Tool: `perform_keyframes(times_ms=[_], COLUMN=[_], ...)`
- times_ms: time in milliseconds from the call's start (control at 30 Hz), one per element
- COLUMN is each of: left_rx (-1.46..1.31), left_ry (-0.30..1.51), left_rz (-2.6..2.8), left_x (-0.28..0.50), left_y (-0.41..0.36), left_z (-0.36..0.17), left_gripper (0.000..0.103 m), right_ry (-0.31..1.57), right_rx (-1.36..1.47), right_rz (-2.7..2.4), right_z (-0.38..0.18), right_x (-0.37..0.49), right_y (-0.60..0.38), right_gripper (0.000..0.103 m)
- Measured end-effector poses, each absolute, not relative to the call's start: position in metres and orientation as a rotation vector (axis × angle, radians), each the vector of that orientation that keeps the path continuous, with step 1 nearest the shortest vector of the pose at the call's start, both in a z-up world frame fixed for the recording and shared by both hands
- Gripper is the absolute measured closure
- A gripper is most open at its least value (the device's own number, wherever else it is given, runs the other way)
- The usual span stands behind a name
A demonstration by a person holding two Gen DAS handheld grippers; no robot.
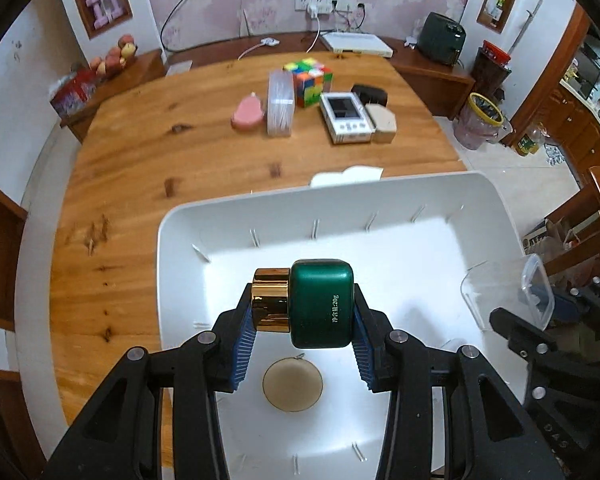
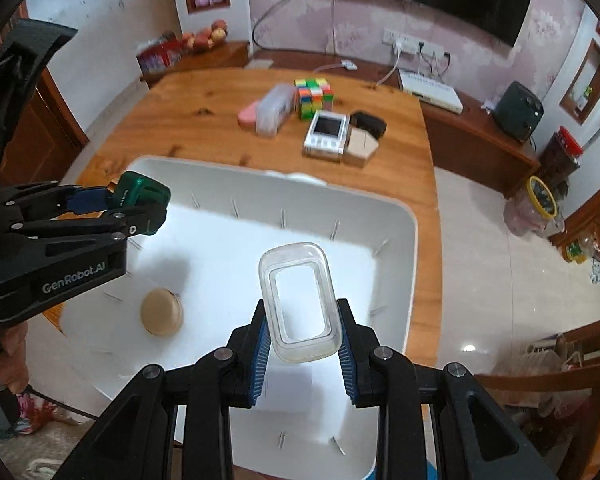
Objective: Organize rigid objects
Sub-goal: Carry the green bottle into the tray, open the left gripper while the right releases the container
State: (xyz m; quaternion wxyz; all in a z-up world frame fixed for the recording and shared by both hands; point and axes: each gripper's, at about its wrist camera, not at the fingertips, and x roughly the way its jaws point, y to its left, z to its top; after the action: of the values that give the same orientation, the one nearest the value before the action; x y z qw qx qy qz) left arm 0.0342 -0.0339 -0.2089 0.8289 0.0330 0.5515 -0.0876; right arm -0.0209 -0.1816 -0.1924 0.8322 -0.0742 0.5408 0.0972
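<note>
My left gripper (image 1: 302, 322) is shut on a green jar with a gold cap (image 1: 320, 308) and holds it above the white bin (image 1: 180, 232). The jar also shows in the right wrist view (image 2: 140, 196). My right gripper (image 2: 302, 344) is shut on a clear plastic box (image 2: 298, 304) above the same bin (image 2: 400, 248); the box also shows in the left wrist view (image 1: 508, 292). A round tan disc (image 1: 293, 384) lies on the bin floor, also seen in the right wrist view (image 2: 162, 312).
On the wooden table (image 1: 140, 152) beyond the bin stand a Rubik's cube (image 1: 310, 80), a clear case (image 1: 280, 104), a pink object (image 1: 248, 112), a white device (image 1: 345, 118), a tan box (image 1: 383, 122) and a black box (image 1: 370, 94). The table's right edge drops to tiled floor.
</note>
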Motion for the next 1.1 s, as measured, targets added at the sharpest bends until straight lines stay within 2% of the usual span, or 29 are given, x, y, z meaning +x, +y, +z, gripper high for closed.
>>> perform_keyframes(times_ms=[433, 900, 1000, 1067, 1100], left_rx=[0.058, 0.159, 0.144, 0.146, 0.145], left_ry=[1.278, 1.353, 1.367, 1.358, 1.35], left_rz=[-0.184, -0.173, -0.173, -0.171, -0.17], left_x=[0.032, 0.026, 0.026, 0.025, 0.025], left_y=[-0.03, -0.039, -0.038, -0.039, -0.039], left_z=[-0.258, -0.285, -0.286, -0.284, -0.282], left_gripper=[0.057, 0.057, 0.054, 0.041, 0.04], right_ry=[1.301, 1.376, 1.375, 1.377, 1.379], right_rx=[-0.19, -0.166, -0.168, -0.172, -0.176], right_rz=[0.217, 0.203, 0.203, 0.204, 0.201], right_z=[-0.256, -0.275, -0.275, -0.275, -0.275], right_x=[-0.02, -0.023, -0.019, -0.018, -0.019], right_y=[-0.162, -0.161, -0.162, -0.163, -0.163], right_gripper=[0.072, 0.072, 0.071, 0.071, 0.07])
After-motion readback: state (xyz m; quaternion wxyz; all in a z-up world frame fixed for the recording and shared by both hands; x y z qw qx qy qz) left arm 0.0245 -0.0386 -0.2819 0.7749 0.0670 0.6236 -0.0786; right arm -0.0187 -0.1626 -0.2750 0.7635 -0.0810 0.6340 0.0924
